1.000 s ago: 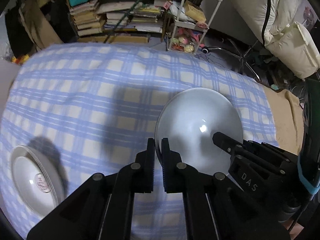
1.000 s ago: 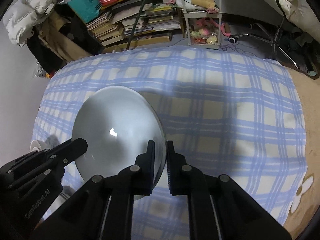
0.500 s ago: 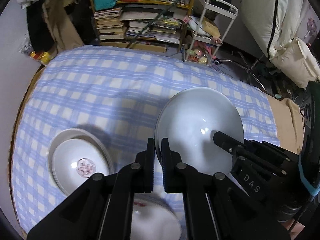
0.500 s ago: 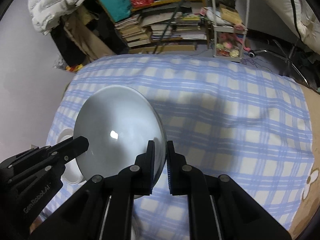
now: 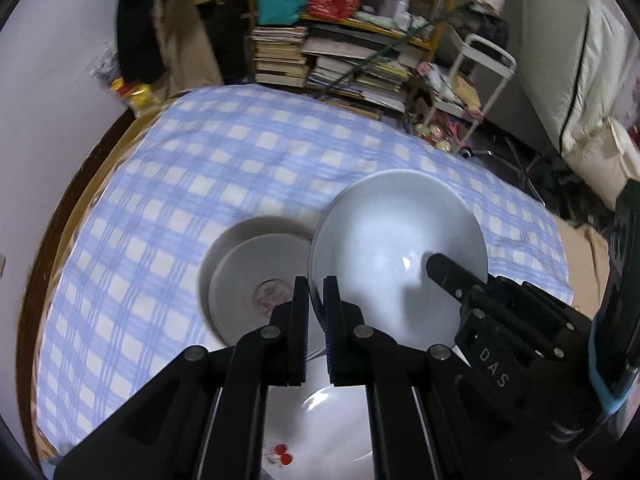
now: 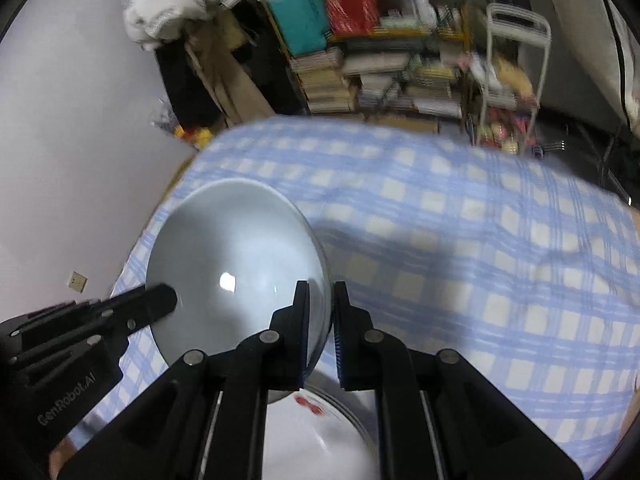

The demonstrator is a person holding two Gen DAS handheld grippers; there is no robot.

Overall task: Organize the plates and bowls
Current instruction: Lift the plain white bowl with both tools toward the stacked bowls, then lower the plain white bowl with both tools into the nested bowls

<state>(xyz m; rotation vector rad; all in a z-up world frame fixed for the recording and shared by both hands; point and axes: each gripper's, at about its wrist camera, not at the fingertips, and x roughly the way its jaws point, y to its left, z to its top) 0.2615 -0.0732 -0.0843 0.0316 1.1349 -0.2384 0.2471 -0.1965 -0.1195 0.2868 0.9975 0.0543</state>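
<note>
A plain white bowl [image 5: 396, 248] hangs in the air above the blue checked tablecloth [image 5: 208, 184]. My left gripper [image 5: 316, 292] is shut on its left rim; my right gripper [image 6: 321, 304] is shut on its right rim, where the bowl [image 6: 232, 264] also shows. Below lies a white plate with a red cherry print [image 5: 320, 416], seen in the right wrist view too [image 6: 320, 432]. A grey-white dish with a round mark [image 5: 256, 280] sits on a larger plate just left of the held bowl.
The table's dark wooden edge [image 5: 52, 248] runs along the left by a white wall. Behind the table stand a shelf of stacked books [image 5: 340, 64], a white trolley [image 5: 472, 80] and bags [image 6: 340, 4]. White cushions [image 5: 580, 80] are at the right.
Both grippers have carried the bowl back and to the left. The dish stack has come from the far left to beside the bowl, and the cherry plate has come into view beneath.
</note>
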